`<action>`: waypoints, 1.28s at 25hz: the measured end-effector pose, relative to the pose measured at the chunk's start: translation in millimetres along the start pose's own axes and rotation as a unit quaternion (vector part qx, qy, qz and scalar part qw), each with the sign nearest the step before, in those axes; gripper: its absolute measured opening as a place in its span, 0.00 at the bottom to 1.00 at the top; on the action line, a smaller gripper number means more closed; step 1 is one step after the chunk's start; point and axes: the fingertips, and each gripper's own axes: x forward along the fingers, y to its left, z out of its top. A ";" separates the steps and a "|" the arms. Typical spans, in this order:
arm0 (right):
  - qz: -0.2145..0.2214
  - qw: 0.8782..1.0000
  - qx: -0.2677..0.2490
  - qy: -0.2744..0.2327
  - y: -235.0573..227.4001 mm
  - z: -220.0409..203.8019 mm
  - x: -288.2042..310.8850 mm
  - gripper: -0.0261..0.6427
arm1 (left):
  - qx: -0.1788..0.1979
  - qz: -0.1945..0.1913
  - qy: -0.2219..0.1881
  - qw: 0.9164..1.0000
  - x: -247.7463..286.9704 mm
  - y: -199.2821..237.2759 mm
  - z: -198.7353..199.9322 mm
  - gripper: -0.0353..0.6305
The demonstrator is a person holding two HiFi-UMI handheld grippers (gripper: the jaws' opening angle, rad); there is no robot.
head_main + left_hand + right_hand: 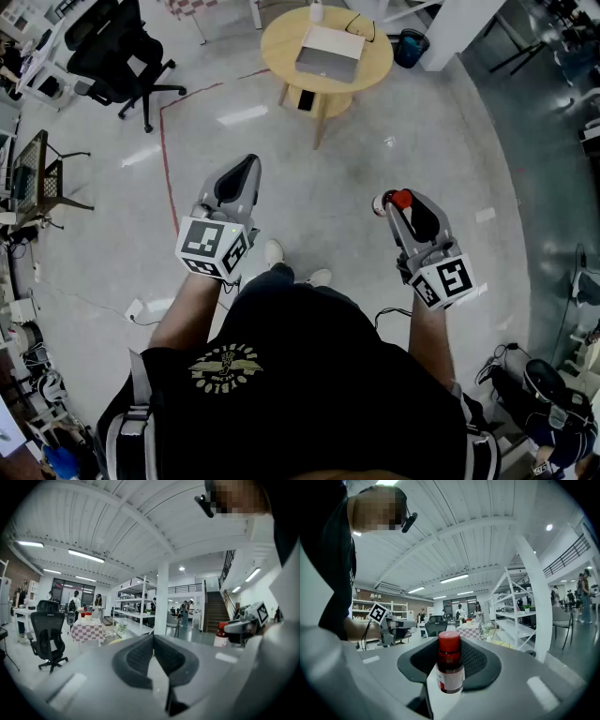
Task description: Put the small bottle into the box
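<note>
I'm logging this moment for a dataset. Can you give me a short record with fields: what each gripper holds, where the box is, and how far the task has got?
left gripper: jaws together, nothing between them
right gripper: closed on the small bottle
bottle pose: upright between the jaws, red cap on top
box: on the round wooden table, ahead, apart from both grippers
task status: bottle held, not yet in the box
</note>
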 end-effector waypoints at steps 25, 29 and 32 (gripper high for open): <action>-0.071 0.997 -0.004 -0.022 27.4 26.8 79.1 0.26 | -0.001 -0.036 0.003 0.999 30.8 109.3 -9.0 0.05; -0.091 0.995 -0.020 -0.028 42.1 52.7 119.9 0.26 | -0.007 -0.054 -0.007 0.998 37.7 154.8 1.1 0.05; -0.106 0.994 -0.031 -0.028 52.1 63.6 141.3 0.26 | -0.013 -0.071 -0.010 0.997 43.8 177.1 1.9 0.05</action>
